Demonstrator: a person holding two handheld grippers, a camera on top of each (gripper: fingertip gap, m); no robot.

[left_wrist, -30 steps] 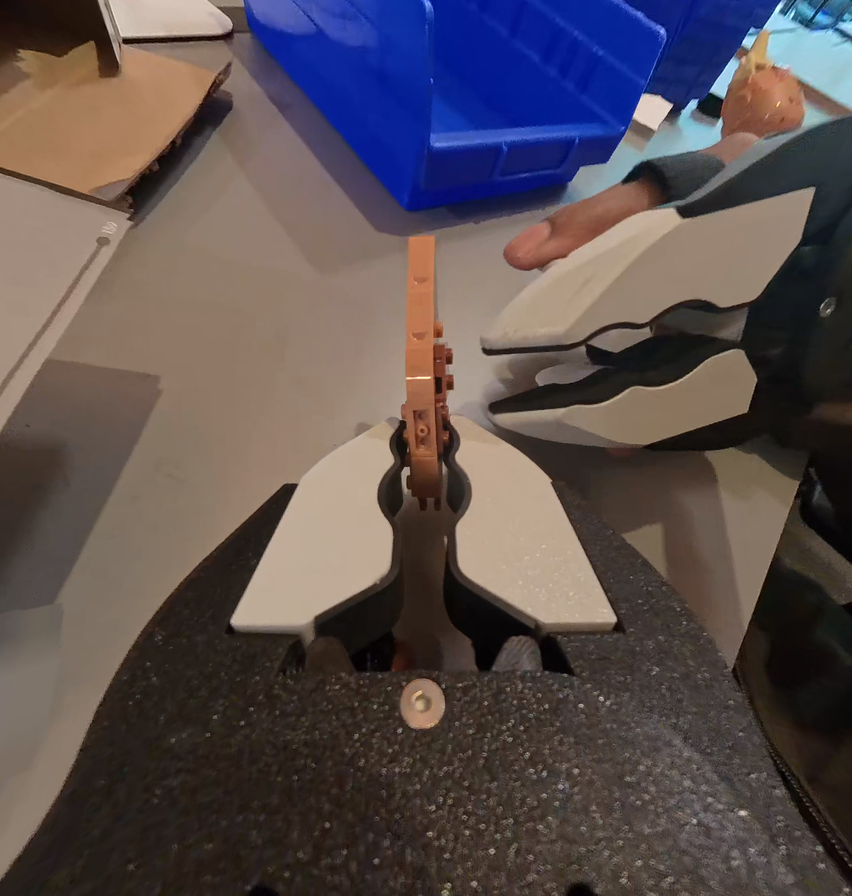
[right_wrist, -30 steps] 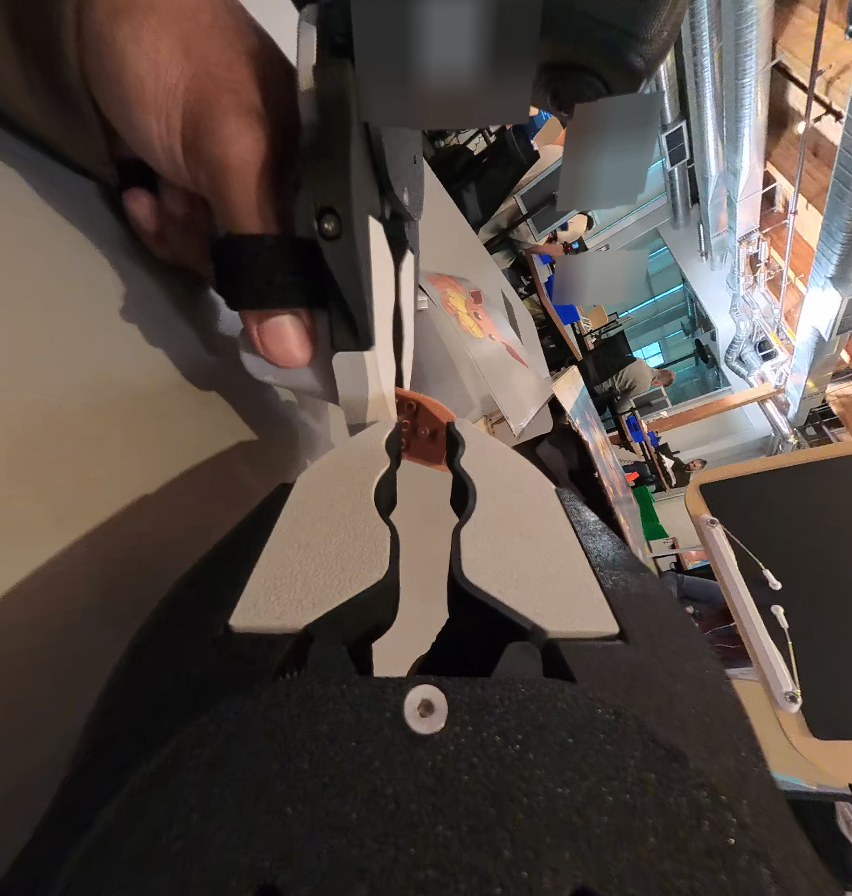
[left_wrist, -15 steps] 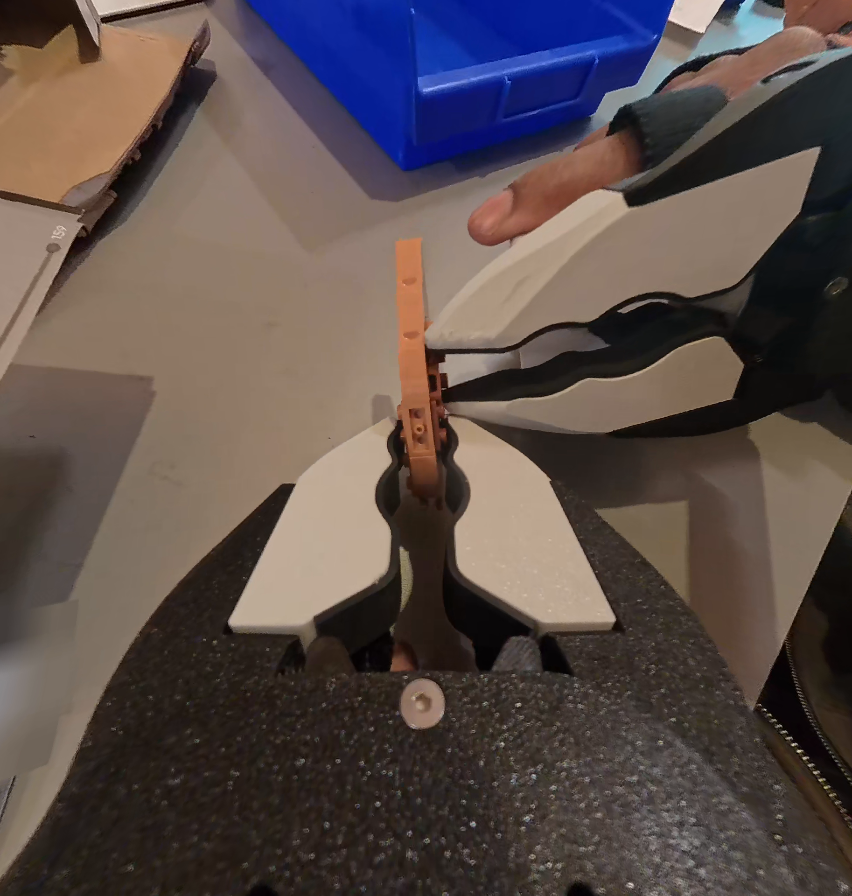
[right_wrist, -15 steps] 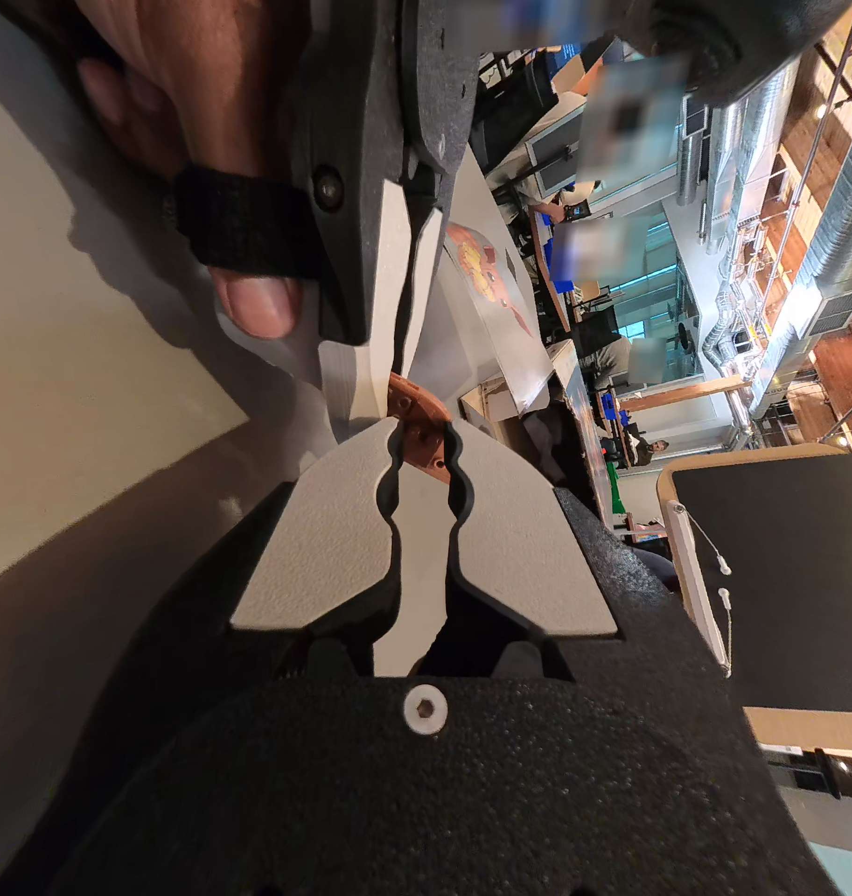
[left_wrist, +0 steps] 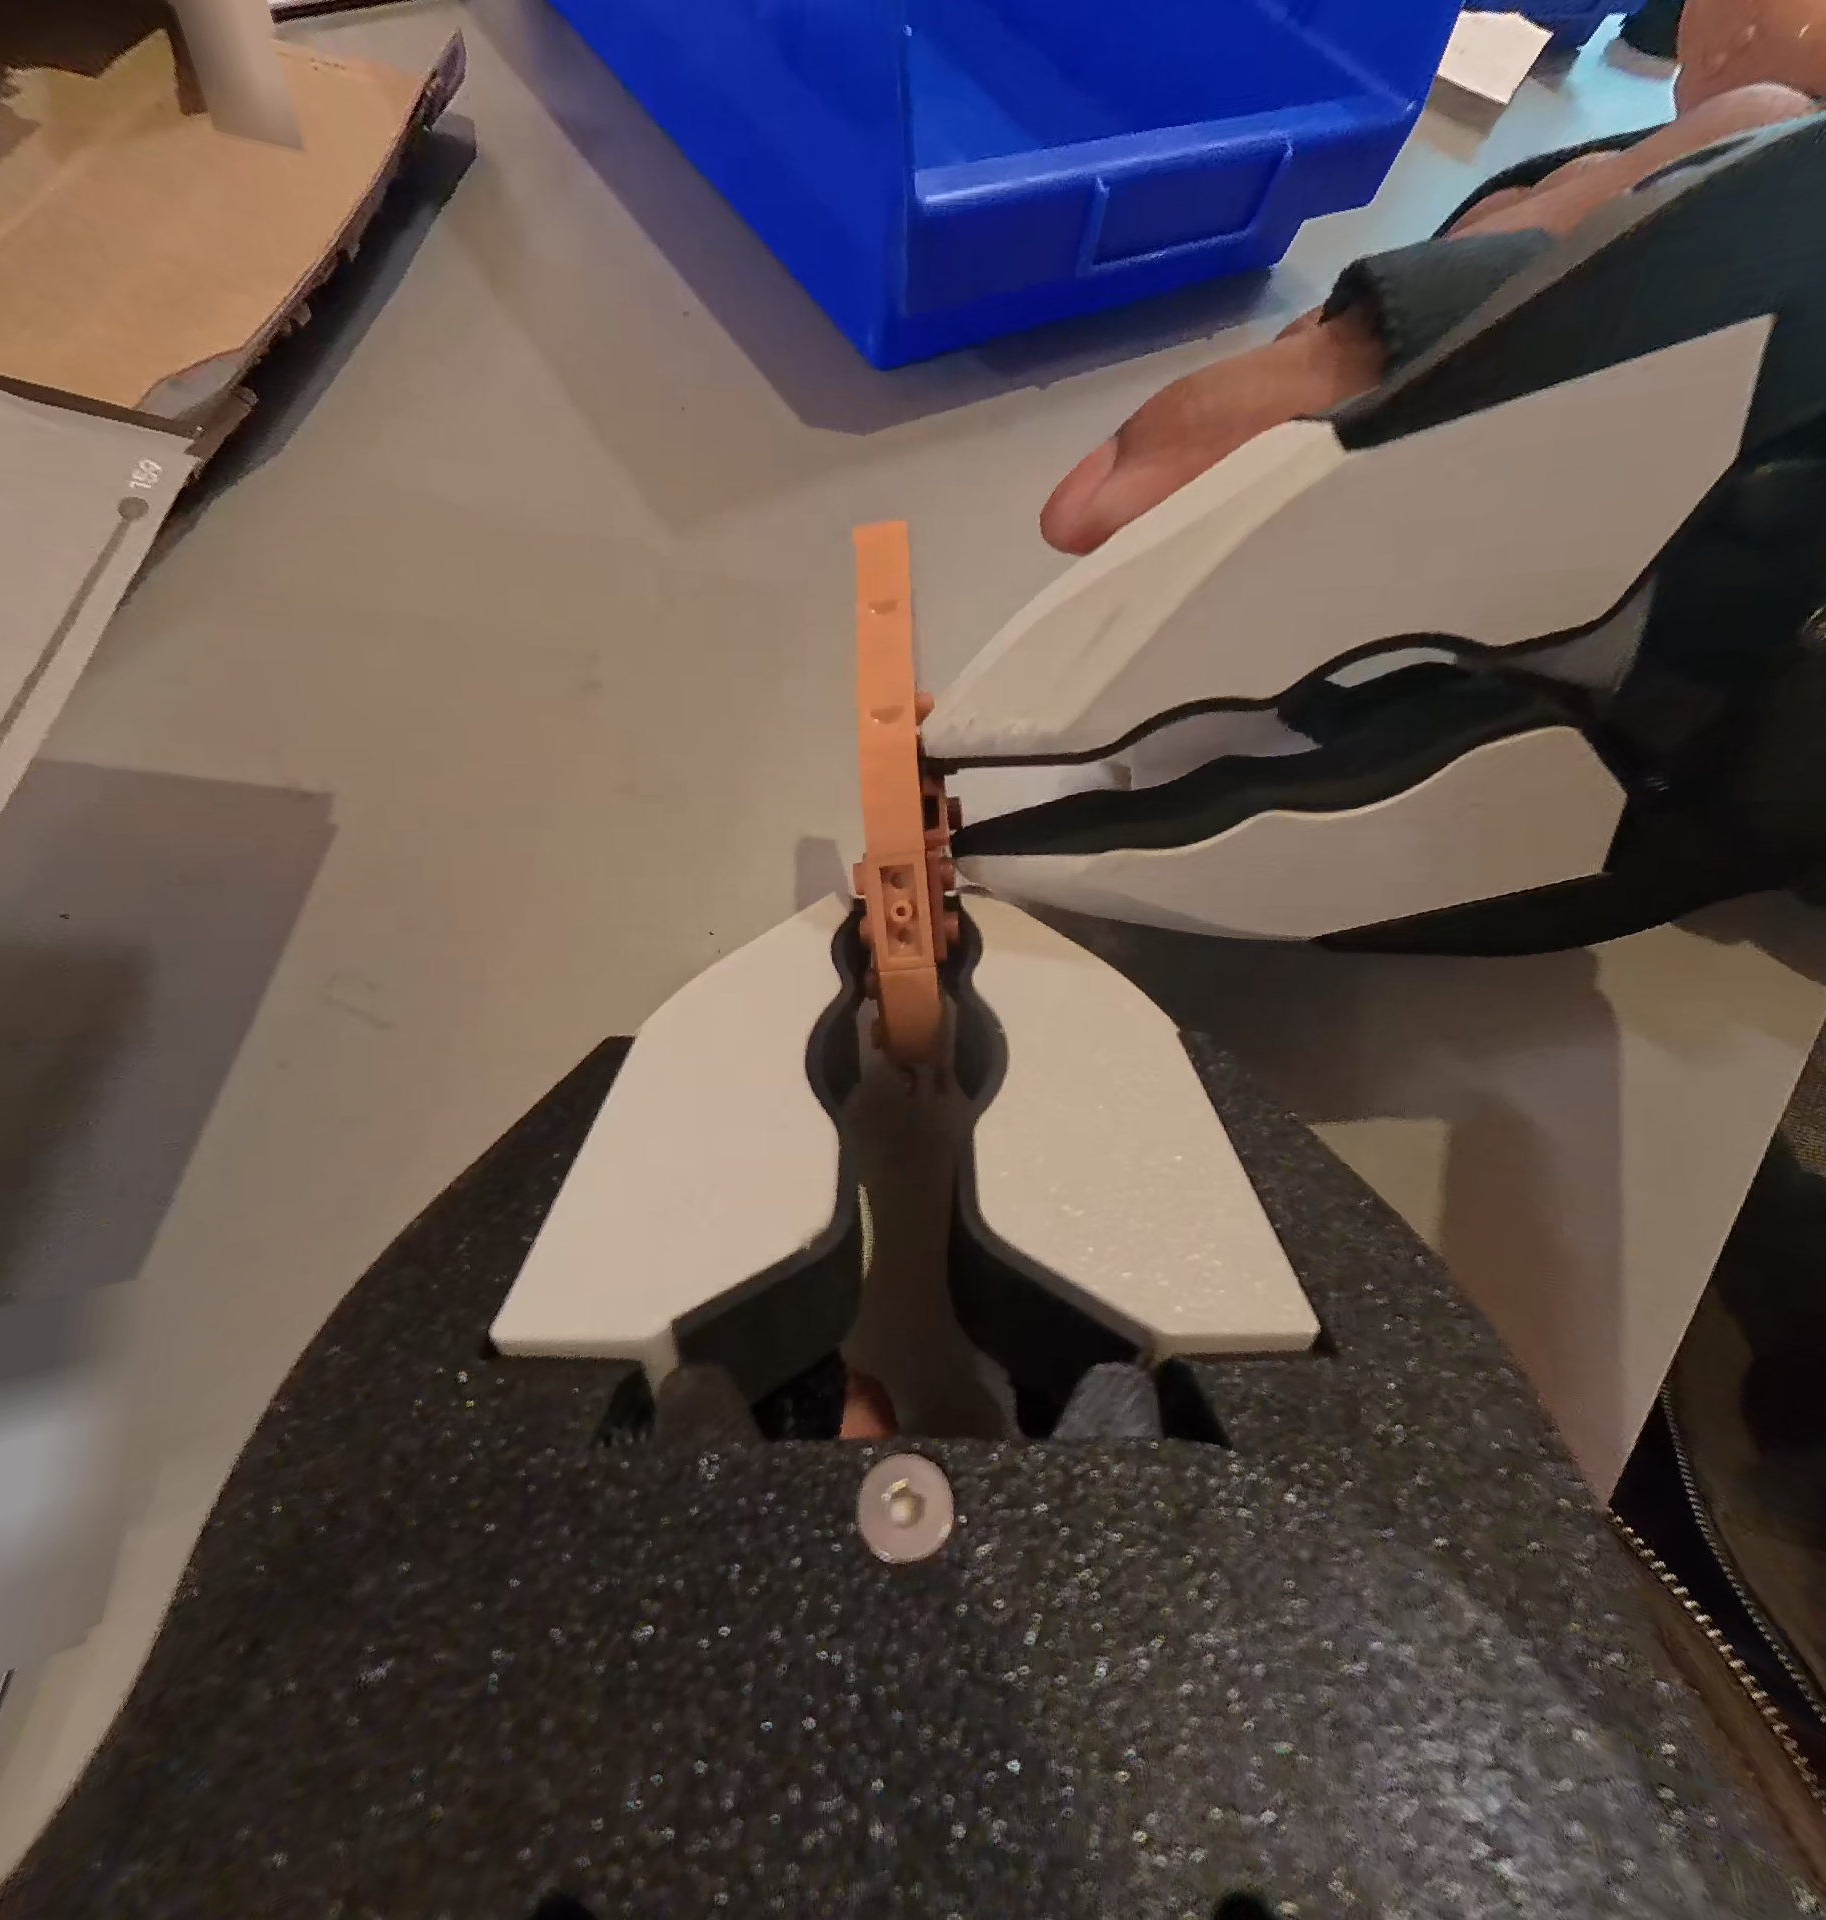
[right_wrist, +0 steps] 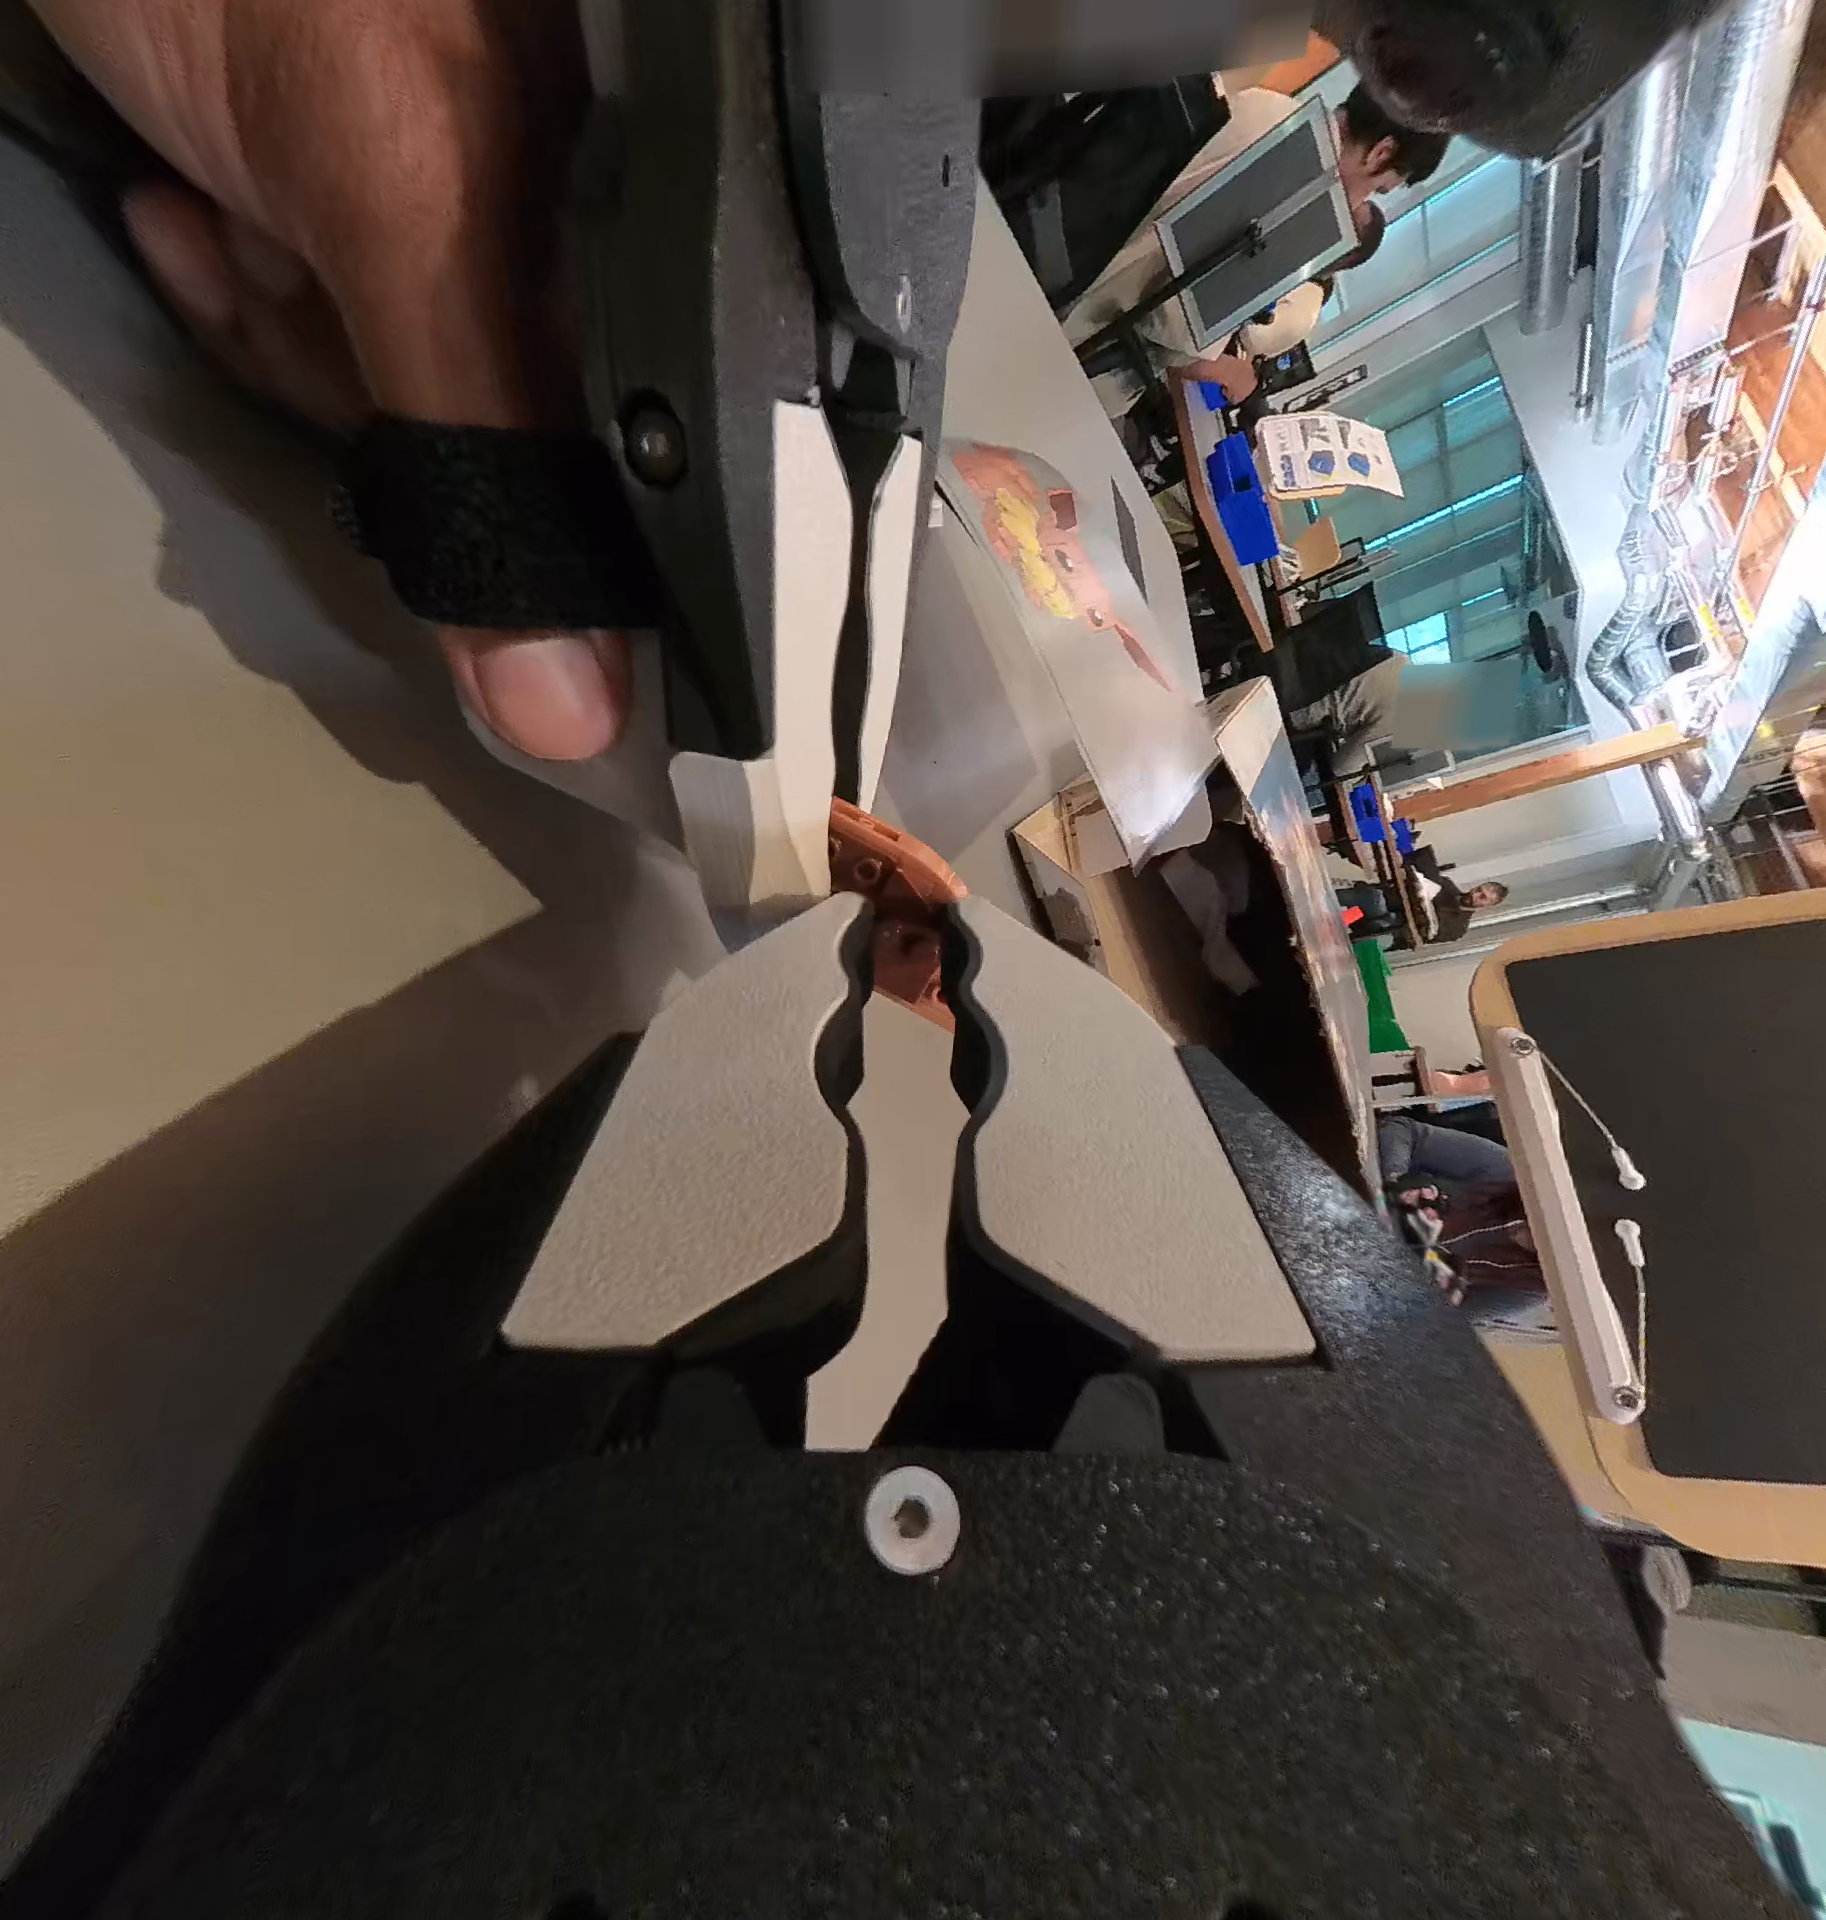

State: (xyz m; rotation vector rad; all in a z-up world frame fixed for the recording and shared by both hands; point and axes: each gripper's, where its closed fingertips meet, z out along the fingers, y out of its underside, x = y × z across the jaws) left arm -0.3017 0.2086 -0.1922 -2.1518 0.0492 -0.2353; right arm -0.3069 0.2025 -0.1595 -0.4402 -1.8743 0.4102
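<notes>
Right tool (left_wrist: pixel 945 795) now closed on dark-brown brick (left_wrist: pixel 940 800), left tool (left_wrist: pixel 904 914) clamping orange plate (left_wrist: pixel 883 665)

My left gripper (left_wrist: pixel 904 914) clamps an orange brick-built strip (left_wrist: pixel 881 665), standing upright on edge above the grey table (left_wrist: pixel 535 644). A darker brown brick (left_wrist: pixel 940 805) (studded, stuck to its right side) sits pinched in my right gripper (right_wrist: pixel 904 925).
</notes>
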